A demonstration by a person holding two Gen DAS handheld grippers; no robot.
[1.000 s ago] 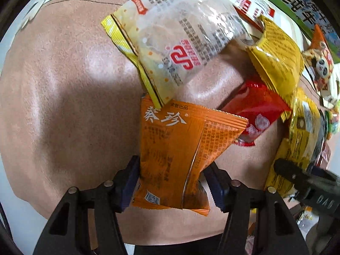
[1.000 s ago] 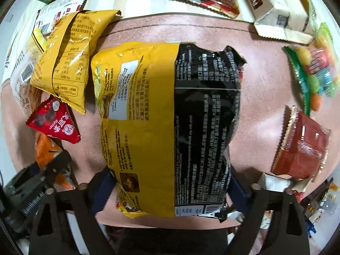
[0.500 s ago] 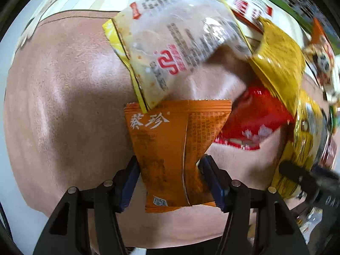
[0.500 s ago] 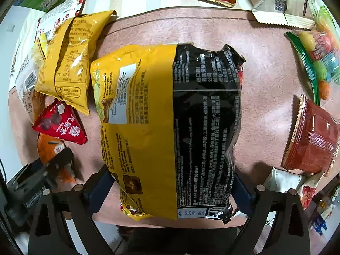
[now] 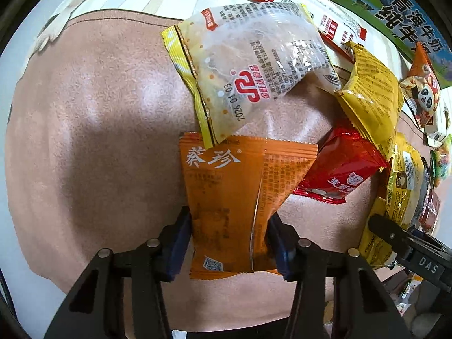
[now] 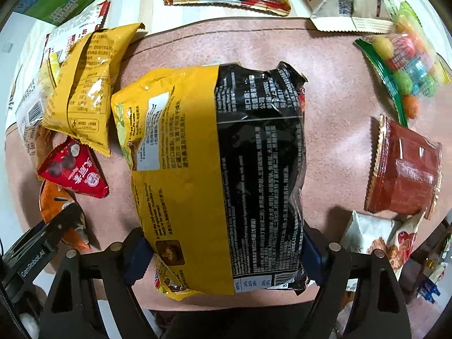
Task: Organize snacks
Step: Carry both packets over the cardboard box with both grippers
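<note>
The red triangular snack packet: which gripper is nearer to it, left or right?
Left. The left gripper, holding the orange packet, sits beside the red triangular packet; the right gripper lies beyond the yellow-black bag.

The flat orange foil snack packet (image 5: 237, 206) pinched in the left gripper (image 5: 230, 243) has swung from tilted to nearly upright in the lower centre of the frame, its top edge now tucked just under the lower corner of the clear-and-yellow plastic snack bag (image 5: 251, 67). In the right wrist view, the large yellow-and-black crinkled noodle bag (image 6: 217, 175) has settled lower in the frame.
</note>
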